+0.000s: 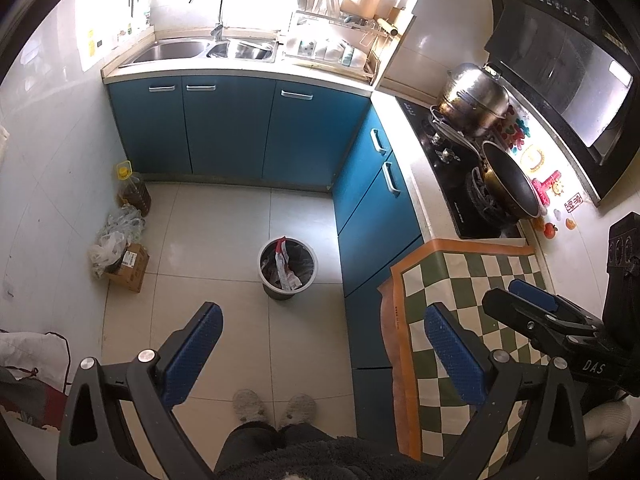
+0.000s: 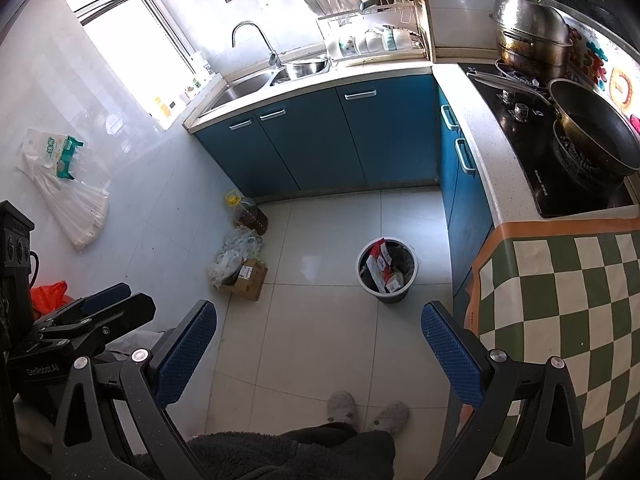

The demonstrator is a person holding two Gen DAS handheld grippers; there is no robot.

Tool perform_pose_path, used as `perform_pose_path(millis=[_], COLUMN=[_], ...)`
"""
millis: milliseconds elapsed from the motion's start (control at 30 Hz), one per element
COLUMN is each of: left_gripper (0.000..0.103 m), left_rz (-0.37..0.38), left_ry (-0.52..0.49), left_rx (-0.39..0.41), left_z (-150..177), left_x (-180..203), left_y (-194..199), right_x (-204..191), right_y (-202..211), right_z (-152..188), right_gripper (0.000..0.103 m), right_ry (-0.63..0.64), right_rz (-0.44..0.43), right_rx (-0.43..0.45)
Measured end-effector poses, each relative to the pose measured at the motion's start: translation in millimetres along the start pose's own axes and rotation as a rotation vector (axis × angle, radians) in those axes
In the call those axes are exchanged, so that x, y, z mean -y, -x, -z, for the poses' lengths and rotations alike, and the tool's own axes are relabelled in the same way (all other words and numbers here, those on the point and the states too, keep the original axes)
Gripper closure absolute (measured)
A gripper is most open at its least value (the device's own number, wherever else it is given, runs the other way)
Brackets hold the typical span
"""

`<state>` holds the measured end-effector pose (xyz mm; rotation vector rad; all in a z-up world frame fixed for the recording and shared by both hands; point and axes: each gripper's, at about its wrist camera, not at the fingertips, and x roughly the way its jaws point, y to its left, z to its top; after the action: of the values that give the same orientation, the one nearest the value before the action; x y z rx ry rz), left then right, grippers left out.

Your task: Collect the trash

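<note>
**Both claws empty, high over the kitchen floor**

Left claw [image 1: 322, 346] spread wide, nothing between its pads. Right claw [image 2: 318, 344] likewise agape and empty; it also shows at the right edge of the left view, over the checked mat [image 1: 460, 280] on the worktop [image 1: 420, 184].

Bin [image 2: 387, 270] stands on the floor tiles, near the blue cabinets [image 2: 320, 140], already holding wrappers. Loose plastic bags [image 2: 234, 252] and a box [image 2: 248, 278] lie by the left wall, beside an oil bottle [image 2: 248, 212]. Slippered feet [image 2: 366, 410] at the bottom edge.

Judgement: the bags look like the likeliest trash. Come down on them from above, pinch a bunched fold rather than a loose edge, keep clear of the bottle, then carry over the bin's rim before letting go.
</note>
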<state>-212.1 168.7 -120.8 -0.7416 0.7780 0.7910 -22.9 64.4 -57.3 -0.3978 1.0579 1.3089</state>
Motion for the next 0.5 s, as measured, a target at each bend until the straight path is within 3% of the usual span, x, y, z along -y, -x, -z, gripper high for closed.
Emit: perform_pose_path(millis=[500], left_gripper=[0.0], left_rz=[0.003], left_ry=[0.003], left_rx=[0.0], left_z=[-0.6], left_x=[-0.1], left_y=[0.0], right_x=[0.6], right_y=[1.3], right_z=[-0.9], right_gripper=[0.0], right_ry=[0.01], right_rz=[-0.012], right_rx=[-0.007])
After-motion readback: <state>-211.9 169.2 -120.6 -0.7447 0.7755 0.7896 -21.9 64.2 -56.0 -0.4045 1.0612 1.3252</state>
